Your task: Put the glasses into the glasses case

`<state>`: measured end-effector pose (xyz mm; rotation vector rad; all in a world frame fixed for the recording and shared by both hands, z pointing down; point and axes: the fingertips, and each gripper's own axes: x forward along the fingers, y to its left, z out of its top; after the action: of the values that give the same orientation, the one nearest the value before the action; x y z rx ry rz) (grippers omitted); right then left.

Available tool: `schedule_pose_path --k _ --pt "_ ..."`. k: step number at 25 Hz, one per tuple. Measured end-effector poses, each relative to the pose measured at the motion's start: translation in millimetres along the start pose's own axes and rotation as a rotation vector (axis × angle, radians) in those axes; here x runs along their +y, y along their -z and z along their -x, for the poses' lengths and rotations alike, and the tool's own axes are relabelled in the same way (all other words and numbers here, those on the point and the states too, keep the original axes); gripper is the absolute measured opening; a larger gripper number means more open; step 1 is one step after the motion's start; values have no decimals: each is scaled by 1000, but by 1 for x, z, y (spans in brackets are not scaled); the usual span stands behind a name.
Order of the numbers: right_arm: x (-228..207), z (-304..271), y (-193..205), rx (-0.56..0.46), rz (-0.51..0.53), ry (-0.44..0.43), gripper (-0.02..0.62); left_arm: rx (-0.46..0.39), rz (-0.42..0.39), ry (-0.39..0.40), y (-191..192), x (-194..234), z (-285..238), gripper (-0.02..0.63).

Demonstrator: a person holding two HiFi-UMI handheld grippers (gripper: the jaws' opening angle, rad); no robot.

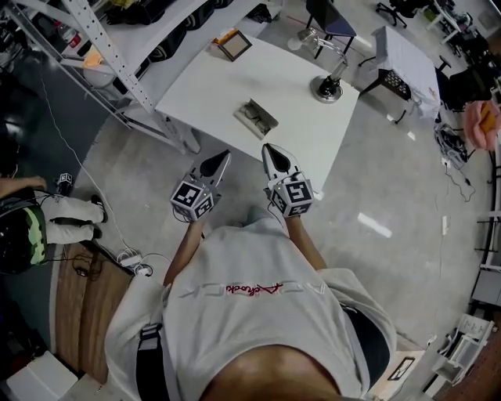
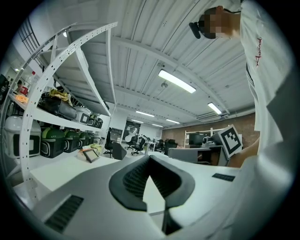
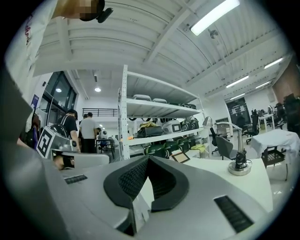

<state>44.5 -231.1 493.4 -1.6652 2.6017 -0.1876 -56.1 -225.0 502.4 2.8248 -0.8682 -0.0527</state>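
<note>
In the head view a grey glasses case (image 1: 256,118) lies near the middle of the white table (image 1: 211,86). Dark shapes show inside it, too small to tell whether they are the glasses. My left gripper (image 1: 225,155) and right gripper (image 1: 266,147) are held side by side in front of my chest. They sit at the table's near edge, short of the case, and point toward it. Both hold nothing. In the left gripper view the jaws of the left gripper (image 2: 150,157) meet at their tips. The right gripper (image 3: 147,158) looks the same in its own view.
A small framed panel (image 1: 234,45) leans at the table's far corner, and a desk lamp base (image 1: 327,88) stands at its right side. Metal shelving (image 1: 117,70) runs along the left. A chair (image 1: 329,19) and a covered table (image 1: 407,59) stand beyond. People (image 3: 89,131) stand by the shelves.
</note>
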Motion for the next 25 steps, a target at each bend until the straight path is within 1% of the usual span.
schedule_pose_path --k 5,9,14,25 --pt "9 12 -4 8 7 -36 11 -11 -2 -23 -3 -13 11 2" --pt "11 29 -1 12 9 -58 9 -9 1 -44 3 -31 17 2" --pt "10 72 2 19 -6 -107 9 -17 11 -68 10 -77 19 2" --pt "18 164 16 45 -10 -141 9 -11 14 -116 34 -166 46 2"
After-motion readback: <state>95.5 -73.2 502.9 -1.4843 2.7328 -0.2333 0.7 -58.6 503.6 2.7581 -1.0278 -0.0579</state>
